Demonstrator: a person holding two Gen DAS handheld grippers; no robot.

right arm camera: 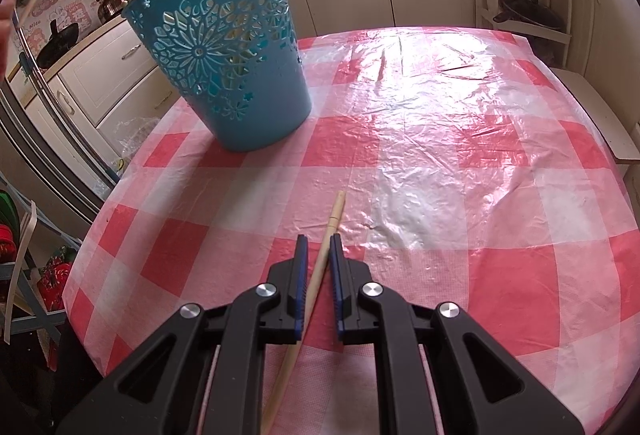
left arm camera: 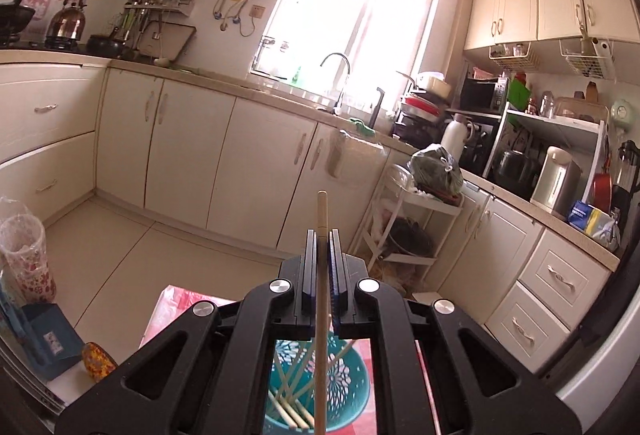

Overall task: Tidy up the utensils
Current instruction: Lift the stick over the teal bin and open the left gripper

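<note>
Left hand-held gripper [left arm camera: 321, 235]: we clamp one chopstick [left arm camera: 321, 219] upright above the teal basket [left arm camera: 344, 387]; a tilt risks missing it. Right hand-held gripper [right arm camera: 319, 241]: parted around desk chopstick [right arm camera: 326, 239]; may roll

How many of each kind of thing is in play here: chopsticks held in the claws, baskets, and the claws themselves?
Chopsticks held in claws: 2, one in the left claw, one between the right claw's fingers.
Blue cut-out basket: 1, on the checked tablecloth.
Claws: 2.
Total: 5.
More chopsticks sit inside the basket, too hidden to count.
</note>
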